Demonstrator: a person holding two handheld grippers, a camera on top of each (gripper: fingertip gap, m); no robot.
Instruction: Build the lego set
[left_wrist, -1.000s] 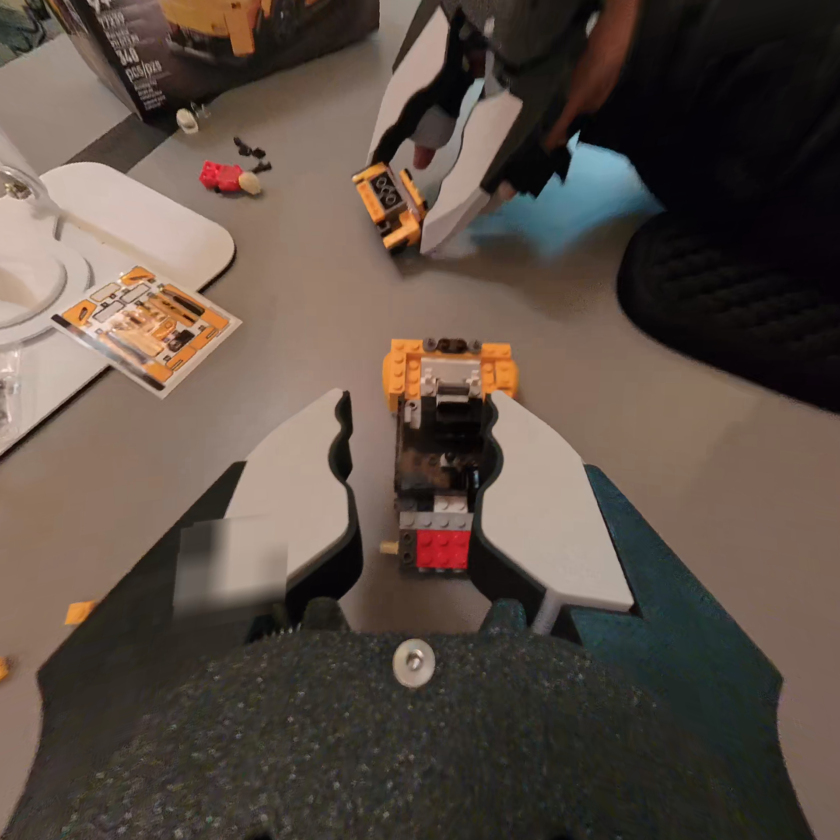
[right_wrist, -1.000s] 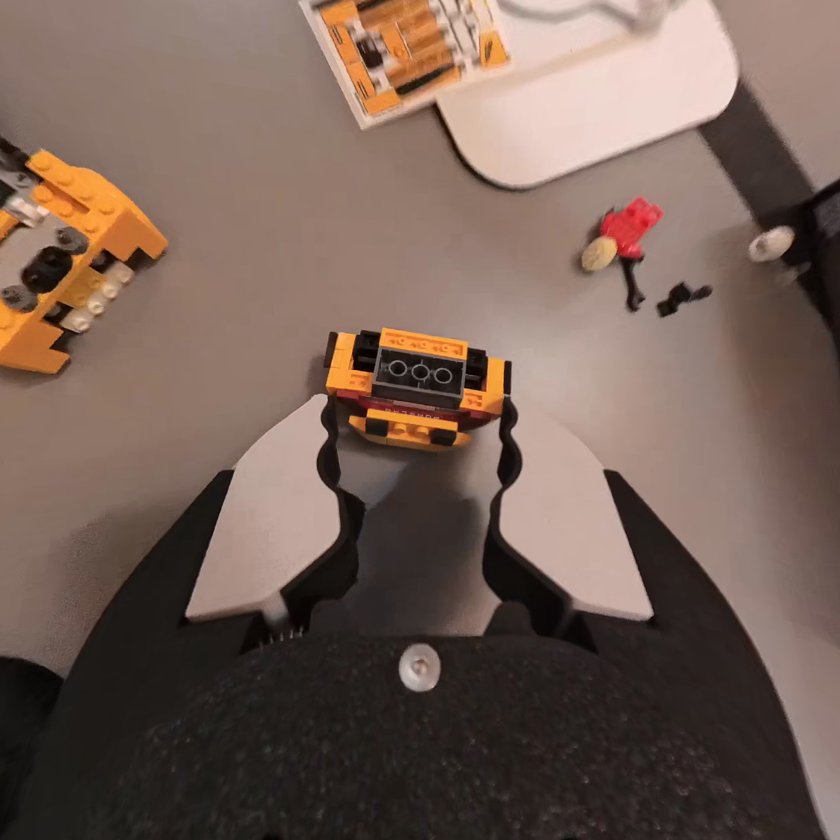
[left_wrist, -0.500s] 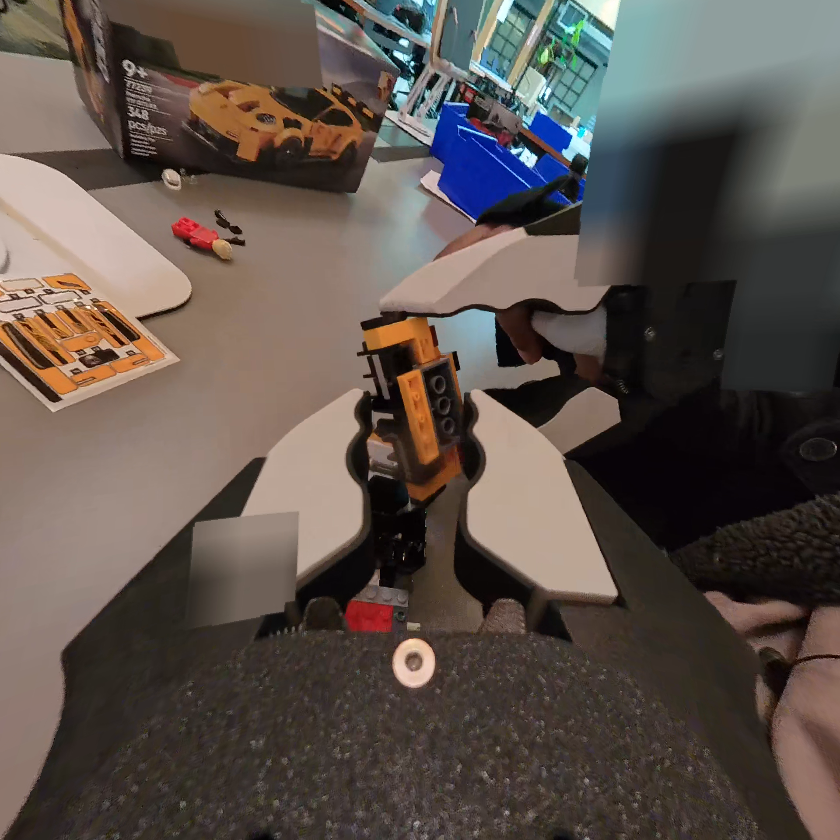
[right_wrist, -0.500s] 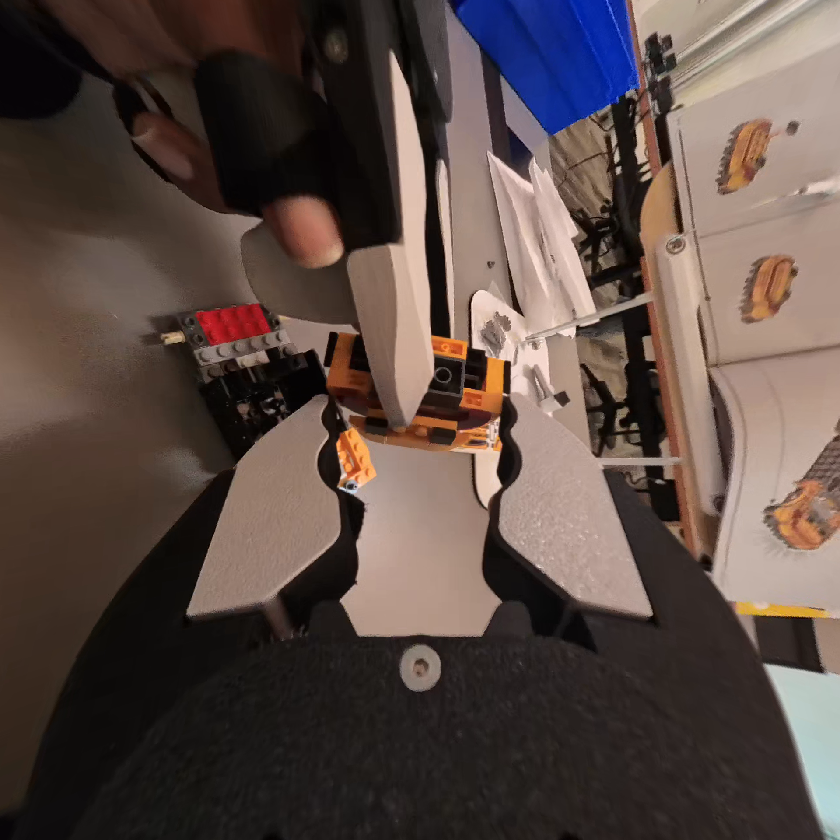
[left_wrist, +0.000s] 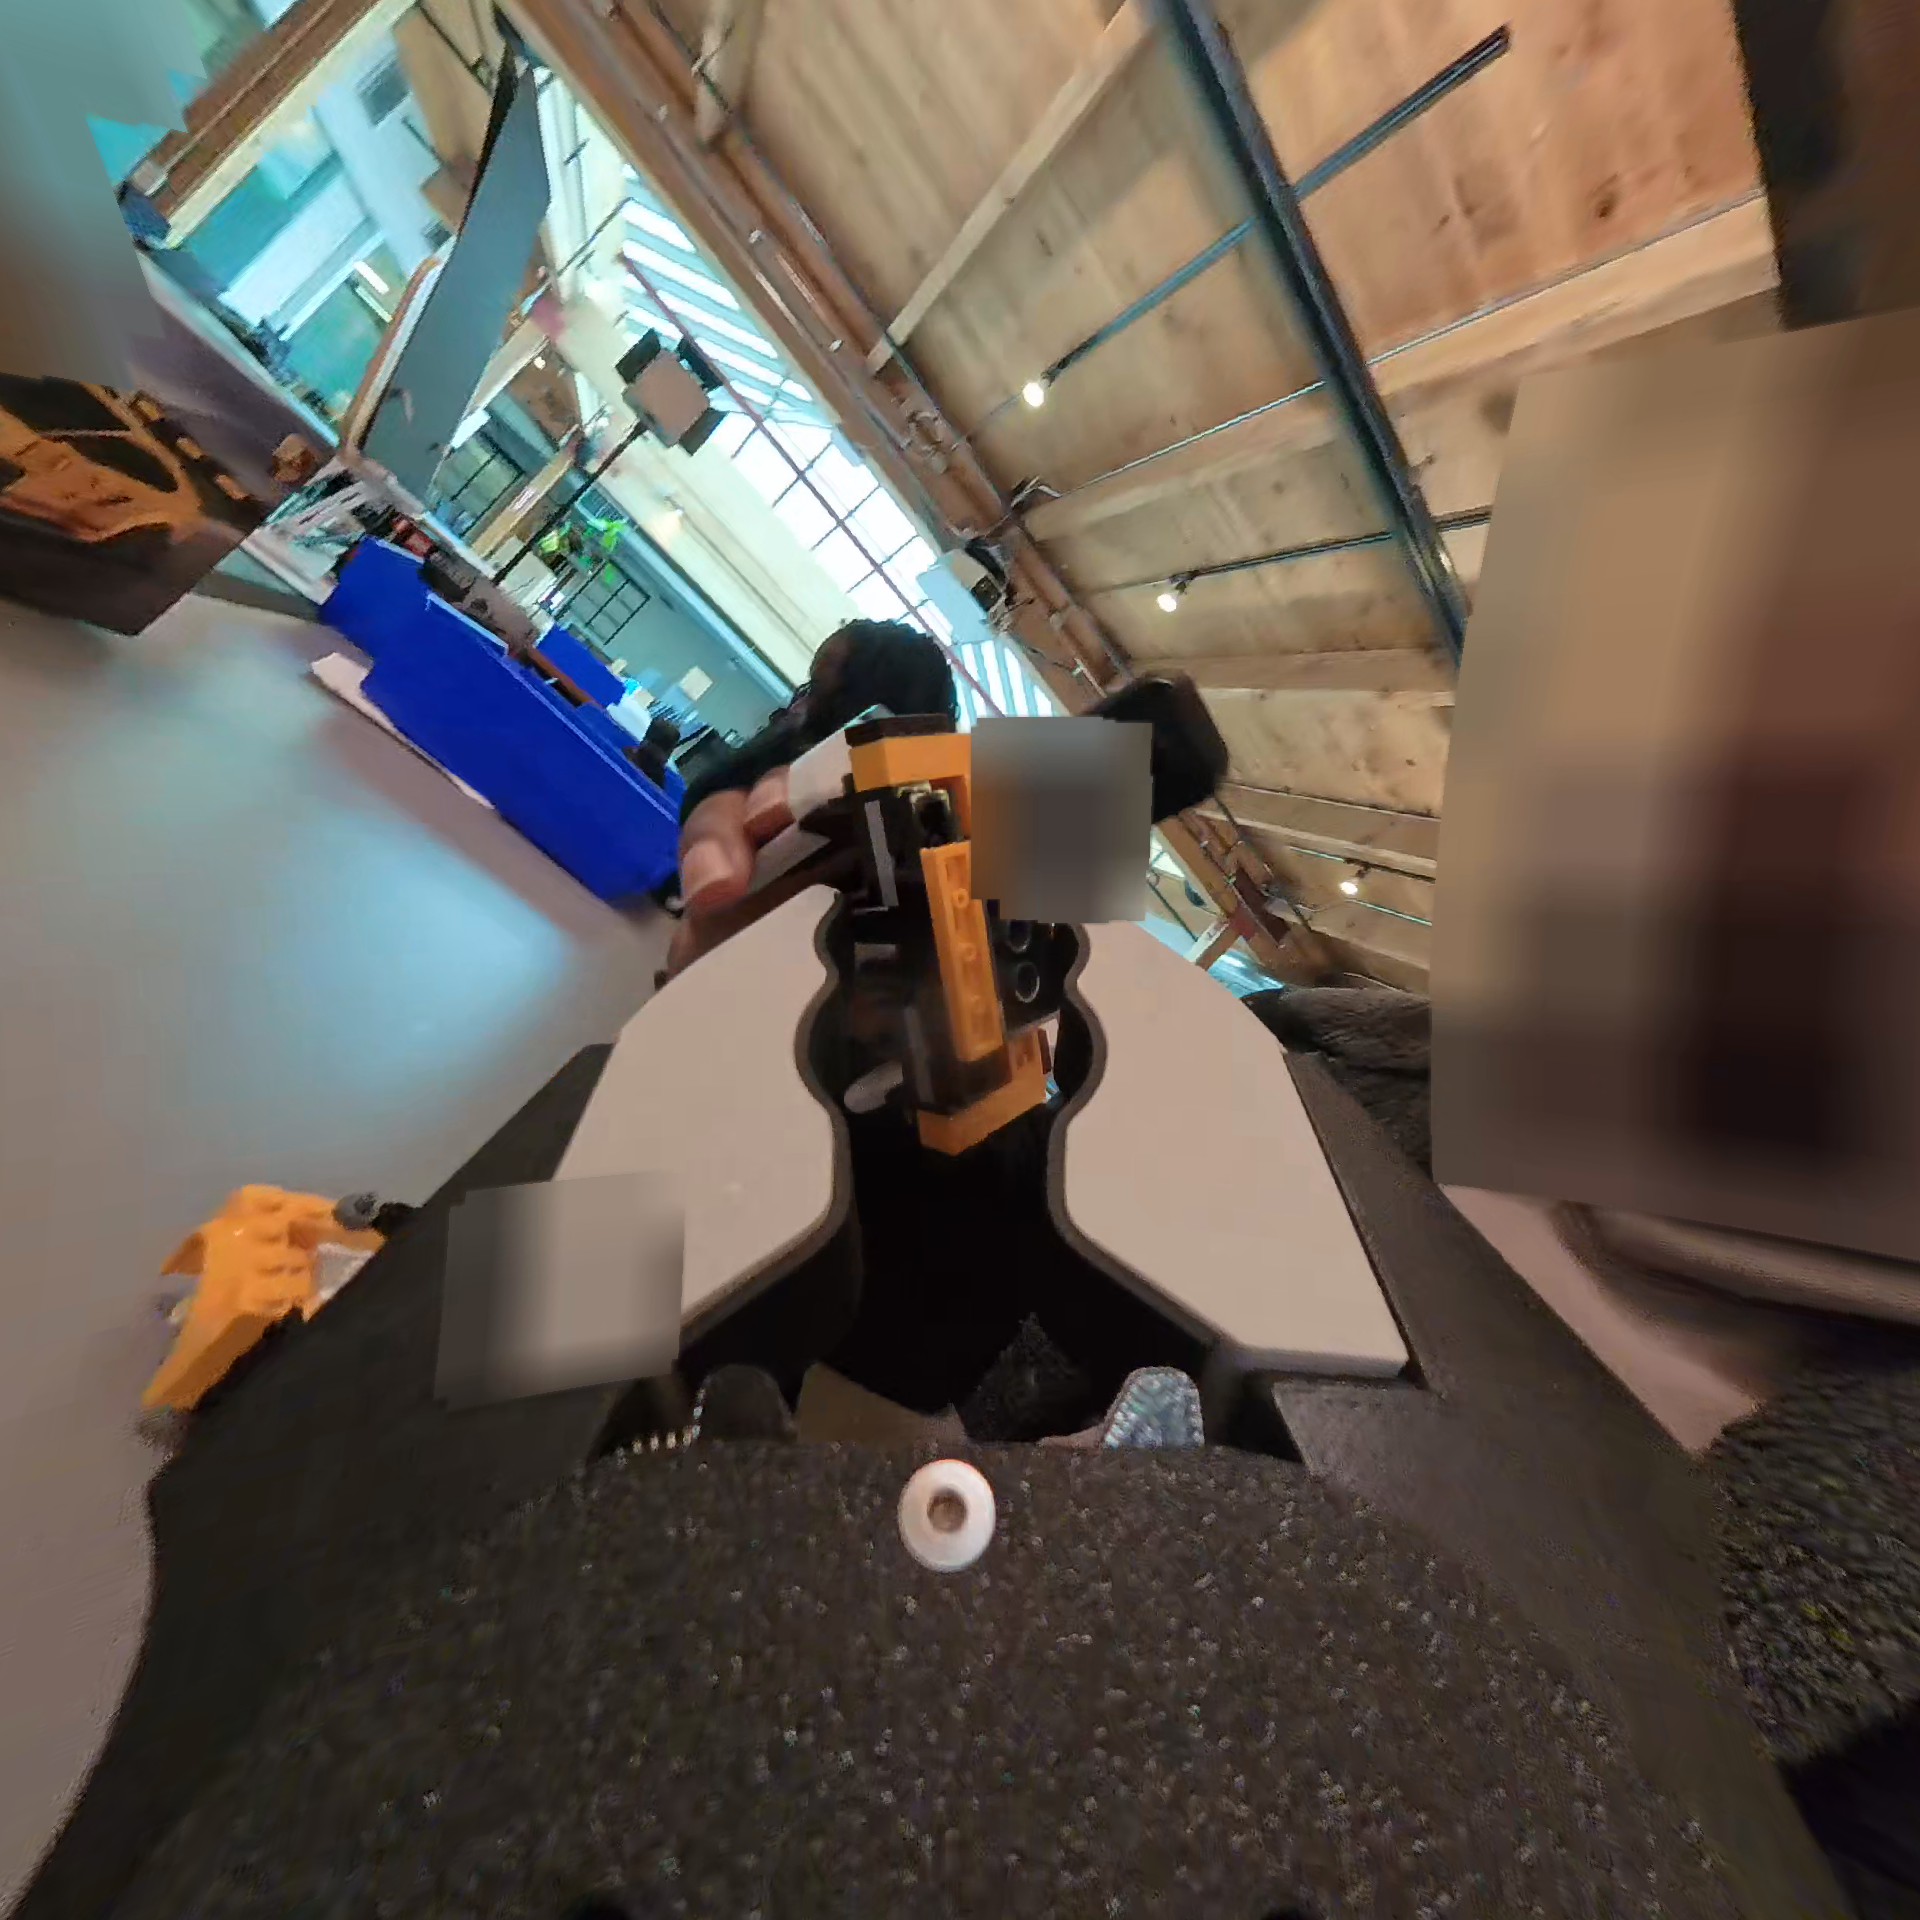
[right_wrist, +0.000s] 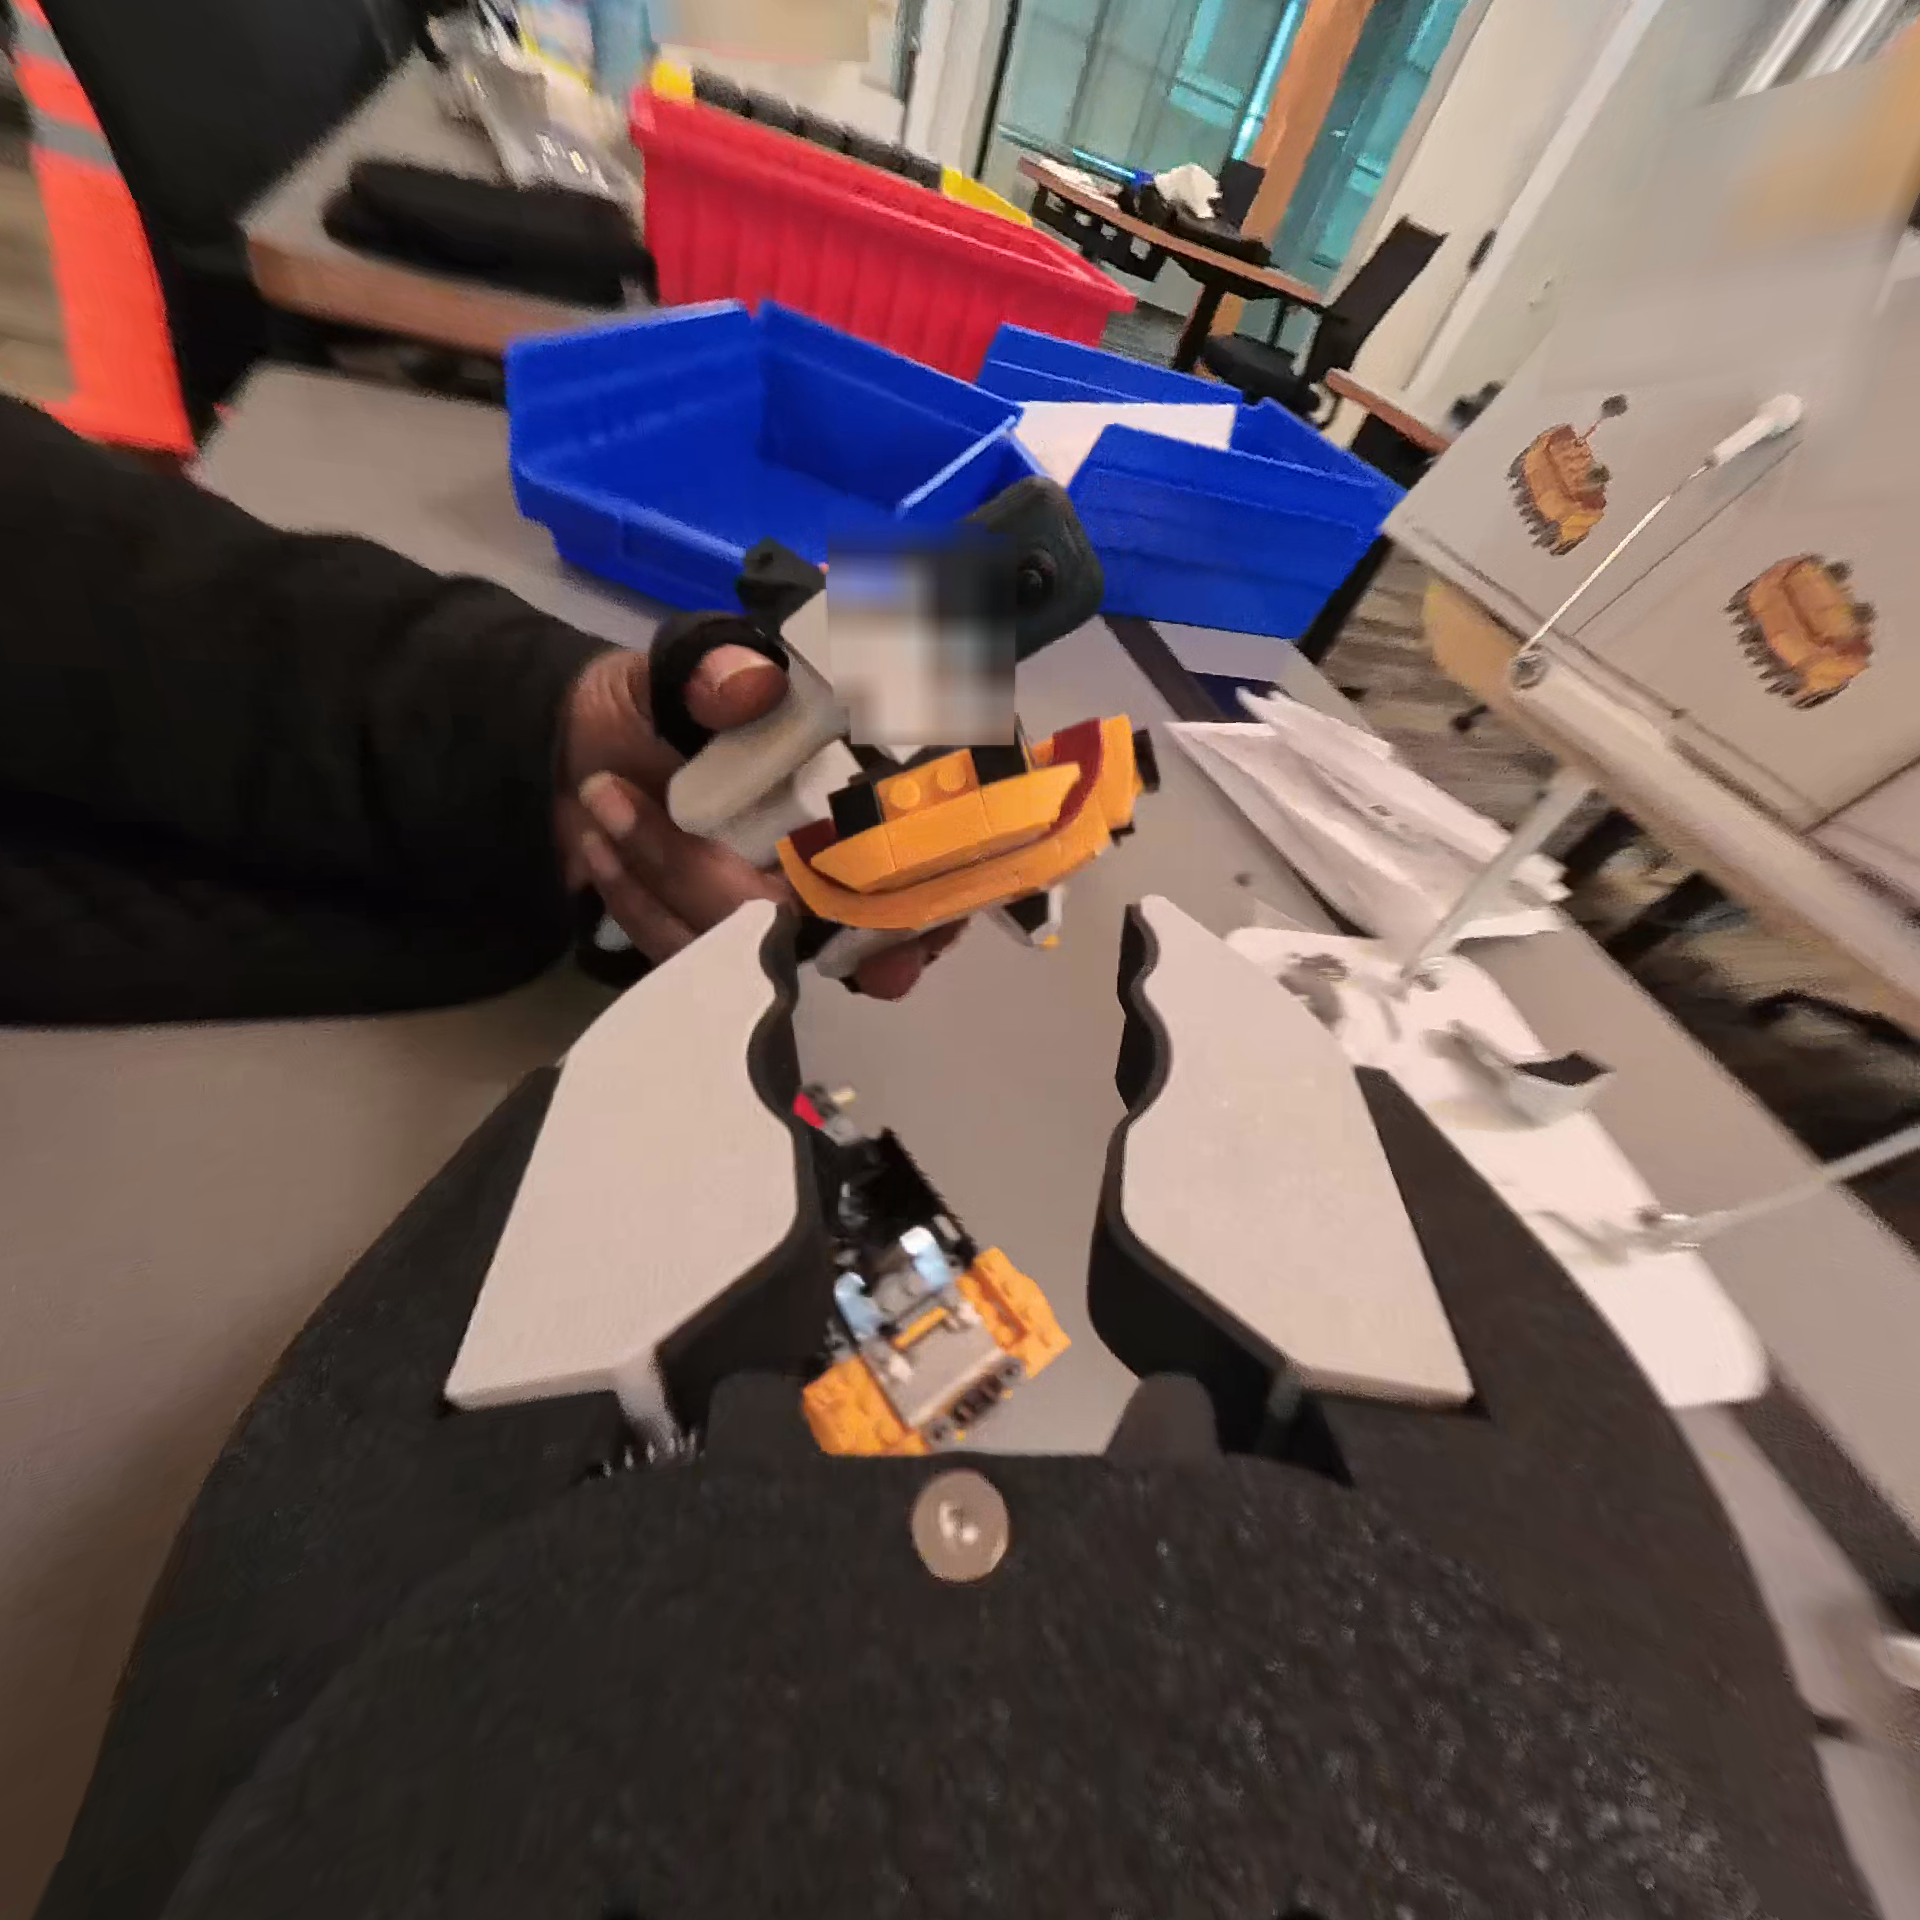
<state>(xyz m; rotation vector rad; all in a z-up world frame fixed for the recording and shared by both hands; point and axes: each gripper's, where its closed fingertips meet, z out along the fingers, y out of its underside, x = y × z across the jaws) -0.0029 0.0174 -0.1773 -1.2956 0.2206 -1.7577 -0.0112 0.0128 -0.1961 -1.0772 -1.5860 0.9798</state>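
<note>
My left gripper (left_wrist: 951, 935) is shut on an orange and black lego body section (left_wrist: 966, 997) and holds it up in the air, tilted toward the ceiling. In the right wrist view the same section (right_wrist: 956, 831) sits between the left gripper's grey fingers (right_wrist: 727, 800), held by a hand. My right gripper (right_wrist: 956, 935) is open and empty, its tips just short of that section. The black and orange chassis (right_wrist: 914, 1320) lies on the grey table below my right gripper. Its orange end also shows in the left wrist view (left_wrist: 249, 1278).
Blue bins (right_wrist: 748, 457) and a red bin (right_wrist: 852, 239) stand behind. A white tray (right_wrist: 1558, 1174) and loose papers (right_wrist: 1351, 821) lie to the right. The lego box (left_wrist: 83, 478) is at the far left. A black sleeve (right_wrist: 260, 727) reaches in from the left. The tips of both grippers are at nearly the same place.
Both grippers lifted and tilted up. The right gripper let go of the orange section, which the left gripper now holds. The chassis left the left gripper and lies on the table.
</note>
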